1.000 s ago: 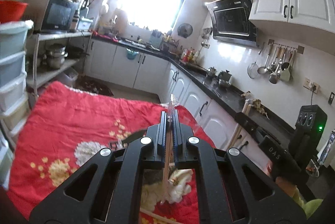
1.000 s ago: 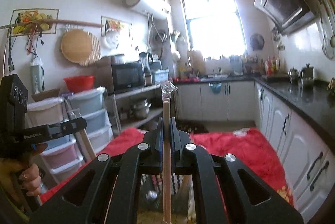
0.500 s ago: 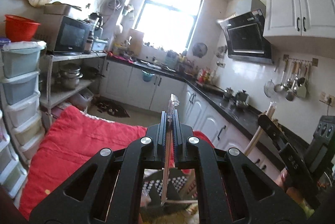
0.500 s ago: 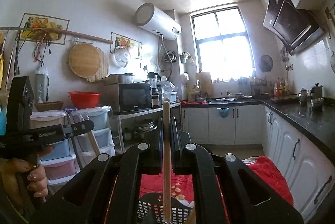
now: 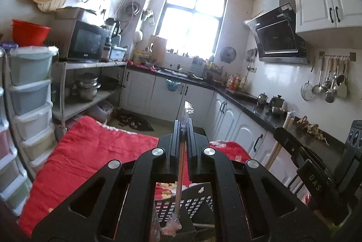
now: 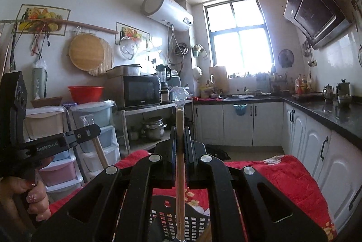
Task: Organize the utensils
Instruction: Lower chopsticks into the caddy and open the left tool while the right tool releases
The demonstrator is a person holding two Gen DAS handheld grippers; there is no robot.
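Note:
My left gripper (image 5: pixel 183 129) is shut on a thin reddish-brown chopstick (image 5: pixel 180 174) that stands upright, with a clear plastic wrap at its top end. Its lower end hangs over a black perforated basket (image 5: pixel 201 203) on the red cloth. My right gripper (image 6: pixel 180 131) is shut on a pale wooden chopstick (image 6: pixel 180 165), also upright, its lower end inside the same basket (image 6: pixel 196 219). In the left wrist view the right gripper (image 5: pixel 291 149) shows at the right, and in the right wrist view the left gripper (image 6: pixel 74 138) shows at the left, held by a hand (image 6: pixel 34 201).
A red flowered cloth (image 5: pixel 90 156) covers the table under the basket. Stacked plastic drawers (image 5: pixel 29 95) and a metal shelf with a microwave (image 5: pixel 87 43) stand to the left. White cabinets and a black counter (image 6: pixel 328 111) run along the right.
Both grippers have tilted upward and stayed shut on their chopsticks. The black basket has come into view beneath them, and less of the red cloth shows.

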